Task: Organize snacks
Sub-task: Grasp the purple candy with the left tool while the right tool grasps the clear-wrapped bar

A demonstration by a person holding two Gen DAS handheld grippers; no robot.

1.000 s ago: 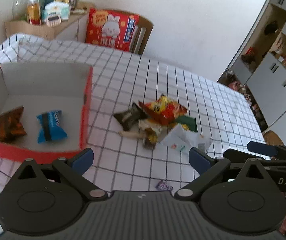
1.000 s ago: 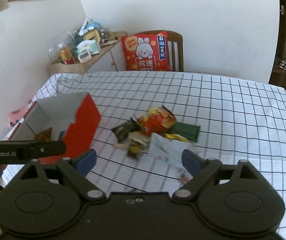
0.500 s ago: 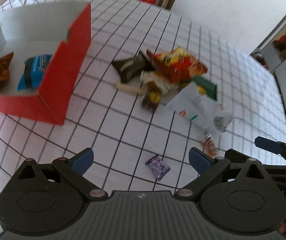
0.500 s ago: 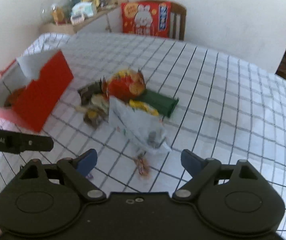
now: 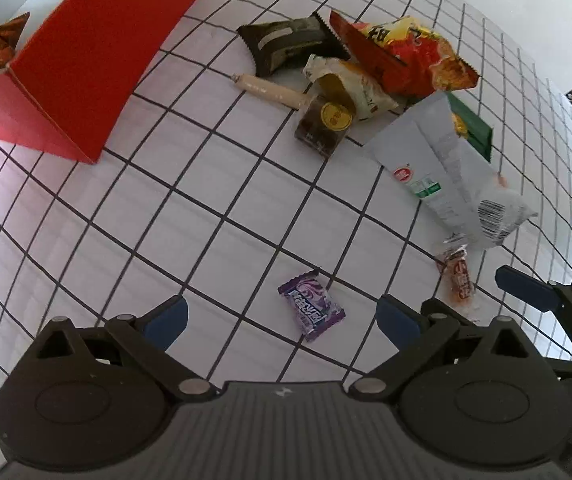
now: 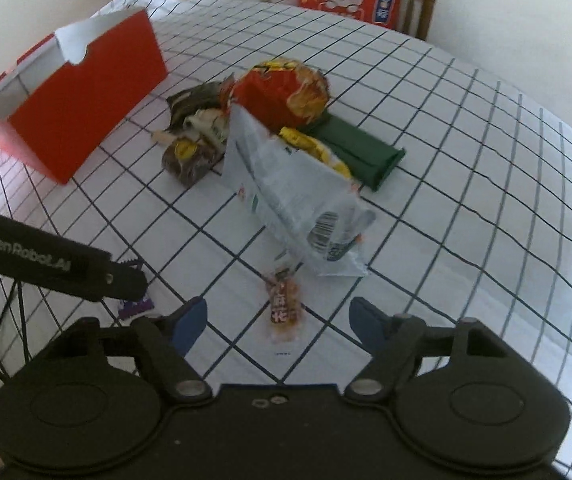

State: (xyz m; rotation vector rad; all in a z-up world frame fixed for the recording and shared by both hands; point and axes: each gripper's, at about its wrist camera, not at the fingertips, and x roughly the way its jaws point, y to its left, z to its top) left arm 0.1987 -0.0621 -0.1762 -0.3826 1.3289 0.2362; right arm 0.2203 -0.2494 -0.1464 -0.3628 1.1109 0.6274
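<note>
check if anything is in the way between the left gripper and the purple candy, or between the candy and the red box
Nothing visible blocks either. The purple candy lies alone on the checked cloth between the open fingers of the left gripper. The stretch of cloth from it to the red box is bare; the snack pile sits off to the side.

Right hand-held gripper closing over small orange snack.

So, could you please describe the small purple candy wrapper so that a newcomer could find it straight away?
Start at the tall red cardboard box on the white black-grid tablecloth, then pass the heap of crinkled snack bags towards the near edge. The small purple candy wrapper lies flat and alone between the left gripper's open fingers, the only purple item, left of the small orange-red sweet.
</note>
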